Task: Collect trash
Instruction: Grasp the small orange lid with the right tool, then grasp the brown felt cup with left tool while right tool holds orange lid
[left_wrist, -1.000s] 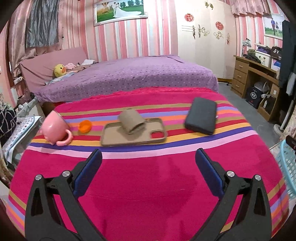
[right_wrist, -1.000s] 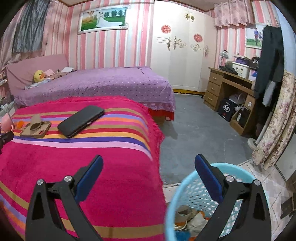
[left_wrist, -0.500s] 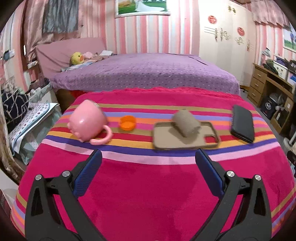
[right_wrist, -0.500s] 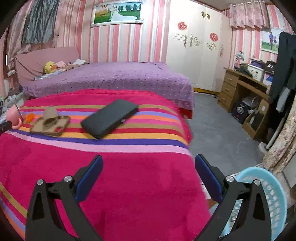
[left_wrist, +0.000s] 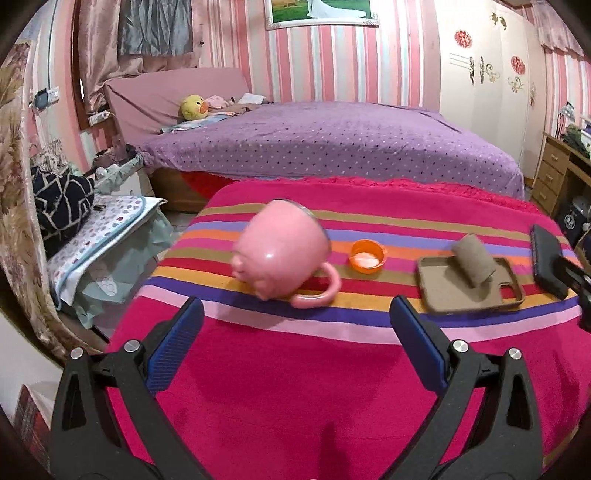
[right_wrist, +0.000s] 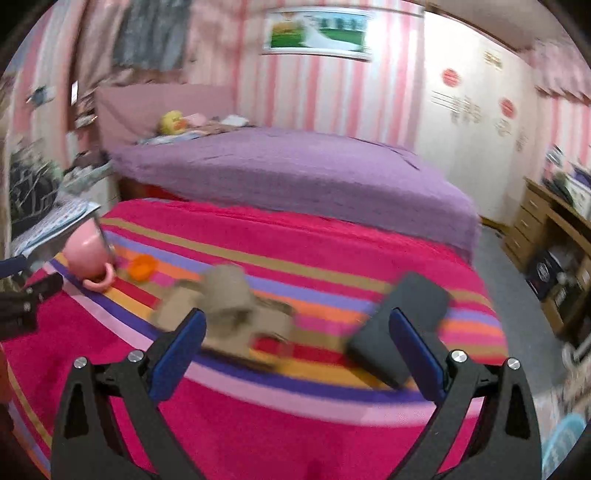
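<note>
On the striped red blanket (left_wrist: 295, 387) lie a tipped pink mug (left_wrist: 282, 253), a small orange cap (left_wrist: 366, 256), and a brown cardboard roll (left_wrist: 474, 260) resting on a tan phone case (left_wrist: 439, 291). My left gripper (left_wrist: 295, 339) is open and empty, just short of the mug. My right gripper (right_wrist: 295, 349) is also open and empty, with the blurred cardboard roll (right_wrist: 225, 291) and tan phone case (right_wrist: 255, 334) between and beyond its fingers. The mug (right_wrist: 86, 253) and orange cap (right_wrist: 142, 267) sit at the far left of the right wrist view.
A black phone (right_wrist: 402, 325) lies right of the tan case, also at the edge (left_wrist: 546, 258) in the left wrist view. A purple bed (left_wrist: 325, 144) stands behind. A blue basket rim (right_wrist: 561, 446) shows low right; a wooden desk (right_wrist: 543, 229) is at right.
Both grippers have swung left. The left view now centres on the mug instead of the tan case. The right view left the blue basket and now faces the roll and case.
</note>
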